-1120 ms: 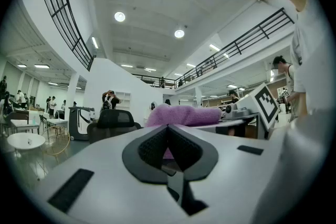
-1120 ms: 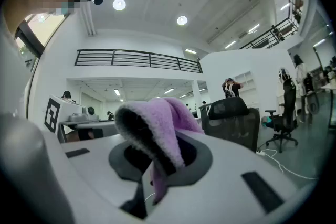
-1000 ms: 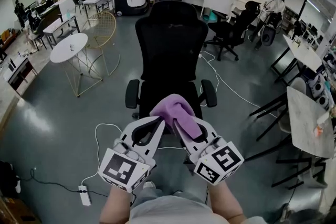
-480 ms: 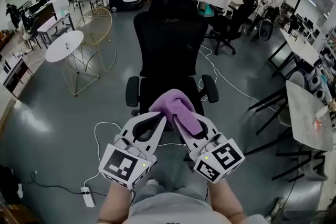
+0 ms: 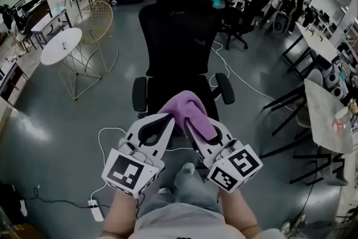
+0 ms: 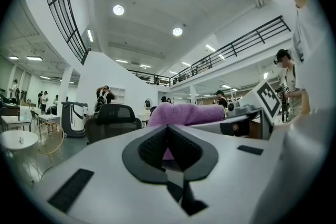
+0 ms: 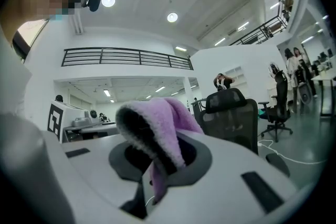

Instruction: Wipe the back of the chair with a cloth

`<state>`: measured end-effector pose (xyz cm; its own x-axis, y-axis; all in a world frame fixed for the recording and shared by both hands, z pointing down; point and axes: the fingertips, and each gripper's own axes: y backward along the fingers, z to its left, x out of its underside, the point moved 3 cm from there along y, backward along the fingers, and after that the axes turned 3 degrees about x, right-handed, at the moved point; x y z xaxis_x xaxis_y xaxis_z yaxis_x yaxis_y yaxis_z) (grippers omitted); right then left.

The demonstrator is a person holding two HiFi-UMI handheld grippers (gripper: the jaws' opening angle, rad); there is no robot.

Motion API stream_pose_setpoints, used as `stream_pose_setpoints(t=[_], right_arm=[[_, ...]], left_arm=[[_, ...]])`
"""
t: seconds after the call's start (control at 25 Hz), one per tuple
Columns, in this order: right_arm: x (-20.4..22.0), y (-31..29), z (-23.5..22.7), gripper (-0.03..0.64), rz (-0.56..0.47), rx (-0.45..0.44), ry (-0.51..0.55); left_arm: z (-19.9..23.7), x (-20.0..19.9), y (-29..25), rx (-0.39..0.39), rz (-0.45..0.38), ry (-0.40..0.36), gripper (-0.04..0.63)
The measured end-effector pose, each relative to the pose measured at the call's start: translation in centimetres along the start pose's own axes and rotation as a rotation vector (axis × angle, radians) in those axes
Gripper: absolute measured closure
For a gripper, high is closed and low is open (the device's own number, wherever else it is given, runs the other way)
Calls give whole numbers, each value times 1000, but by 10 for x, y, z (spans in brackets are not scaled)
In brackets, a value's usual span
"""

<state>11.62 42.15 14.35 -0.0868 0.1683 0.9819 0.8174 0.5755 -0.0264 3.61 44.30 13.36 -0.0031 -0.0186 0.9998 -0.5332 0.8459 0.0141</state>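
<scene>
A black office chair (image 5: 176,25) stands straight ahead, its tall back facing me, with the seat and armrests below it. My right gripper (image 5: 193,125) is shut on a purple fluffy cloth (image 5: 189,110), which bunches over its jaw tips just short of the seat. In the right gripper view the cloth (image 7: 157,123) drapes across the jaws, with the chair (image 7: 231,113) beyond it. My left gripper (image 5: 166,119) is held close beside the right one, shut with nothing between its pads. In the left gripper view the cloth (image 6: 191,113) lies just past its jaws. Neither gripper touches the chair.
A white round table (image 5: 60,46) and a gold wire chair (image 5: 100,22) stand to the left. Another black office chair (image 5: 246,14) is at the back right, and desks (image 5: 330,115) line the right side. A white cable (image 5: 240,87) and a power strip (image 5: 96,210) lie on the grey floor.
The view has tipped and shifted slightly toward the chair, and a knee and shoe now show below the grippers. Both grippers keep their pose, the cloth still held.
</scene>
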Motion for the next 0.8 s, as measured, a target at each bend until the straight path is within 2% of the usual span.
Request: stream_pose_setpoints(t=[0.36, 0.8], right_arm=[[-5, -46, -52, 566, 4, -16, 3], [-33, -111, -136, 566, 6, -66, 4]], left_arm=[[41, 4, -53, -22, 3, 2, 583], [100, -4, -137, -85, -10, 1, 583]])
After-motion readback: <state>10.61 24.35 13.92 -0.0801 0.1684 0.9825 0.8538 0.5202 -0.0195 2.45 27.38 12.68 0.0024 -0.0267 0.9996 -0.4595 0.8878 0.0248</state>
